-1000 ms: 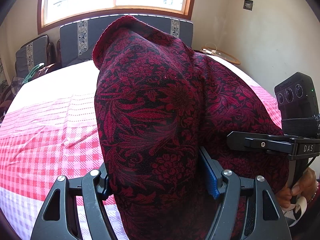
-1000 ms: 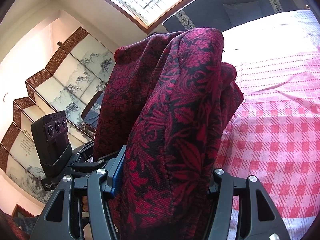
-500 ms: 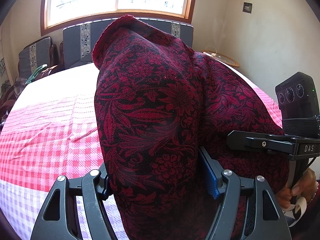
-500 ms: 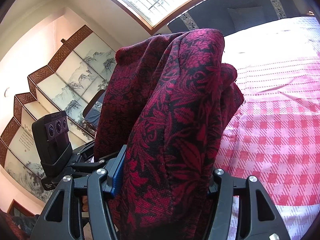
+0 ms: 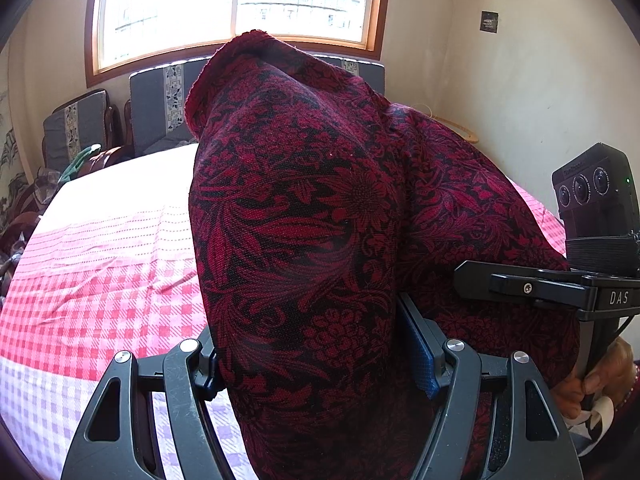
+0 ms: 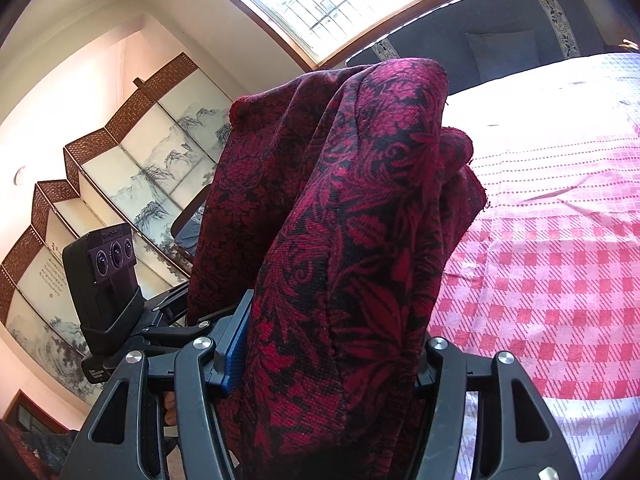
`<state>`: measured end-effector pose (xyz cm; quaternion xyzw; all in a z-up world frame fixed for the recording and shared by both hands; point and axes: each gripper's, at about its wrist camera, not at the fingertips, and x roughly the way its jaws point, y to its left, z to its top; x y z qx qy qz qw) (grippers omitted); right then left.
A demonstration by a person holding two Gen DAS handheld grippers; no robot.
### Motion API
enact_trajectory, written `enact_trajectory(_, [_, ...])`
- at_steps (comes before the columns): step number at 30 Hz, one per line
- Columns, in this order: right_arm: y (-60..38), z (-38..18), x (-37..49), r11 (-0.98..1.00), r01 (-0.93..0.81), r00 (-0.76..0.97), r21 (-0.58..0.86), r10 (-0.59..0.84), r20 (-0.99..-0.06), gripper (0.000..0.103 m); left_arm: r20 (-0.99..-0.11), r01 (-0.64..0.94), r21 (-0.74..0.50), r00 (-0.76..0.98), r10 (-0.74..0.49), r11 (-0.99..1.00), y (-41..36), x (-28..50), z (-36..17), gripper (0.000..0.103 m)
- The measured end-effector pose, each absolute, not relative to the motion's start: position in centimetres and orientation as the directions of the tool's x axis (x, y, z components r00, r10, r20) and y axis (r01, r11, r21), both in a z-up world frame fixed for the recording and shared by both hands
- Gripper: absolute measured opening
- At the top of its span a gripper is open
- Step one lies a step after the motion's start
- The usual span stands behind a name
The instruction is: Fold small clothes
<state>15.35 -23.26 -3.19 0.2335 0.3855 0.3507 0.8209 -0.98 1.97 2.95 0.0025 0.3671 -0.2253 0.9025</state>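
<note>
A dark red and black floral garment (image 5: 312,240) hangs bunched in front of both cameras, held up above the bed. My left gripper (image 5: 316,364) is shut on one part of it. My right gripper (image 6: 324,356) is shut on another part of the same garment (image 6: 344,240). The two grippers are close side by side: the right gripper's body and camera show at the right of the left wrist view (image 5: 592,280), and the left gripper's body shows at the left of the right wrist view (image 6: 108,280). The cloth hides the fingertips.
A bed with a pink and red checked sheet (image 5: 92,280) lies below, also in the right wrist view (image 6: 560,280). Grey cushioned chairs (image 5: 160,112) stand under a window. A folding painted screen (image 6: 120,184) stands at the left. A wall (image 5: 520,100) is on the right.
Both grippers have lifted the garment slightly and tilted upward; more window and wall show now. The grip on the cloth is the same.
</note>
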Motion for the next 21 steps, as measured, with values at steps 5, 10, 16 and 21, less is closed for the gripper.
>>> enact_trajectory(5, [-23.4,-3.3,14.9,0.65,-0.405,0.465,0.643,0.752,-0.467,0.057,-0.656,0.409,-0.156,0.638,-0.404,0.899,1.8,-1.6,3.6,0.071])
enact_trajectory(10, [-23.5,-3.3,14.9,0.66,-0.416,0.472,0.626,0.745,-0.472,0.057,-0.651,0.407,-0.153,0.644,-0.402,0.9,1.7,-1.4,3.5,0.071])
enact_trajectory(16, [-23.4,-3.2,15.5,0.676,-0.421,0.475,0.605,0.733,-0.487,0.057,-0.651,0.409,-0.156,0.642,-0.405,0.899,1.8,-0.1,3.0,0.071])
enact_trajectory(21, [-23.3,-3.5,16.0,0.7,-0.429,0.478,0.57,0.712,-0.515,0.057,-0.659,0.408,-0.152,0.637,-0.4,0.9,1.6,1.2,2.5,0.071])
